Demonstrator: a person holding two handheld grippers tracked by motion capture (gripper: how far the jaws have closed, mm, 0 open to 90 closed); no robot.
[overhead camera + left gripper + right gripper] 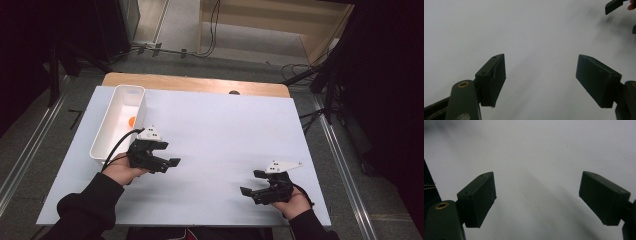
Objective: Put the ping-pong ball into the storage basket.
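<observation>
Looking down from the high view, I see an orange ball (pixel 131 120) already lying inside the white bin (pixel 106 135) at the table's left edge — so I judge the drop done, with nothing else on the white table (pixel 225 130) to collect. My left gripper (pixel 172 162) hovers just right of the bin's near end, jaws parted and empty; its own view shows bare tabletop between the pads. My right gripper (pixel 245 191) sits well apart, near the front right, jaws also spread with nothing between them. What is left, as I read it, is only parking both hands. Nothing blocks either one — cables and stands lie beyond the table.
</observation>
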